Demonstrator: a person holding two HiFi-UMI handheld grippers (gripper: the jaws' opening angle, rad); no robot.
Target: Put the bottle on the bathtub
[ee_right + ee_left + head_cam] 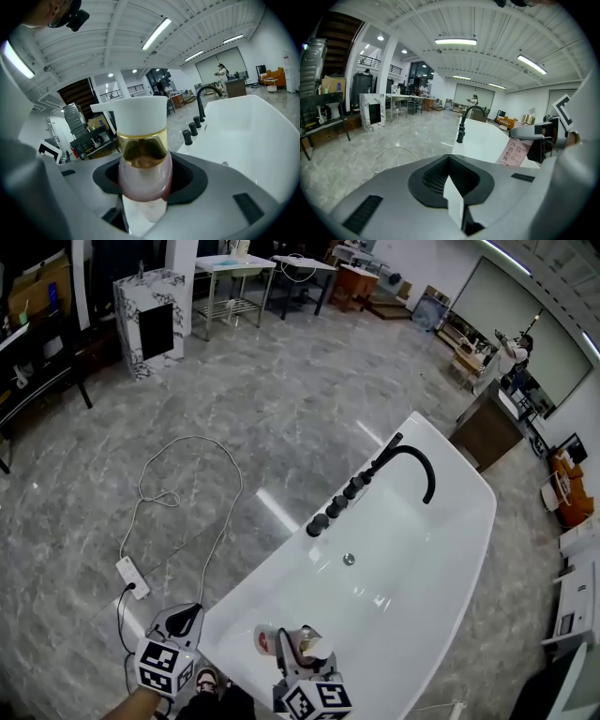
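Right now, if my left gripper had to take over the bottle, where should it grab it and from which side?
Probably take the white cap, above the gold band, coming in from the left gripper's own side. The right gripper clamps the pink body, and the bottle stands roughly upright, so only the top is free.

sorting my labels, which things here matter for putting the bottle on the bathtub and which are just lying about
Job: bottle, right tongs gripping it, bathtub.
Lying about: power strip, marble-look cabinet, table.
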